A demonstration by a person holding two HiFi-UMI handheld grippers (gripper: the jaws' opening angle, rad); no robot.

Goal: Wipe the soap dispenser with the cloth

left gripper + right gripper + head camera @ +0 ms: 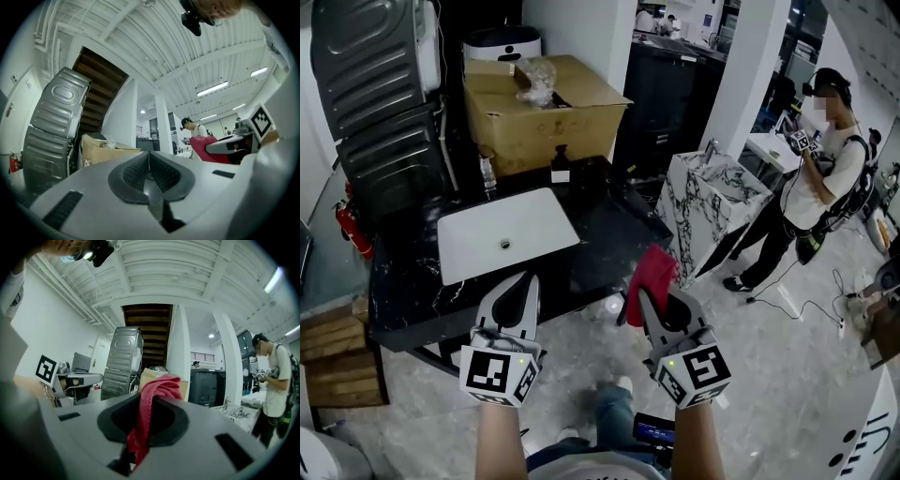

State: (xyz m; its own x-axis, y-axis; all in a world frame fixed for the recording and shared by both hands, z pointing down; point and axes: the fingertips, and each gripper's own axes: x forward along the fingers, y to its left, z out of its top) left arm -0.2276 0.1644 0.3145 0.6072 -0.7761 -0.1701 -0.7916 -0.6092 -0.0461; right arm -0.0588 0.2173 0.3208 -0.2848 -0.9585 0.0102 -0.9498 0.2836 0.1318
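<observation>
My right tongs (649,302) pinch the red cloth (653,275), ready for wiping. My left tongs (523,286) are shut, empty. The soap dispenser (561,166) stands at twelve o'clock.

No legible words, brands or numbers are found. Only black-and-white square marker patterns are seen, on the cubes of the left gripper (523,281) and right gripper (649,298), at lower centre of the frame.

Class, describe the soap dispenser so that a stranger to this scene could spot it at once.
Start at the black counter with the white sink. Just beyond the sink's far right corner, before the cardboard box, stands the soap dispenser: the only dark pump bottle with a pale label.
</observation>
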